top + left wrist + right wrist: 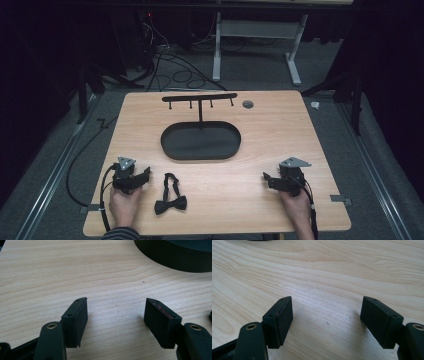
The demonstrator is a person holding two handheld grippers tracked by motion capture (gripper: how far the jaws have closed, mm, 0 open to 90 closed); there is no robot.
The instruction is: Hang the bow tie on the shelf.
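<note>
Black bow tie (170,199) lies untouched on the desk (280,130) just beside the left tool (146,175), both tools wide and empty, so the pickup likely comes next, calling for a short reach.

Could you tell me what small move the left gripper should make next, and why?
Probably a short shift sideways toward the bow tie. The left gripper rests on the table with its jaws wide open and nothing between them, and the bow tie lies untouched just beside it, nearer than the stand.

Dark room, grey carpet (260,75), cables (170,65)
</note>
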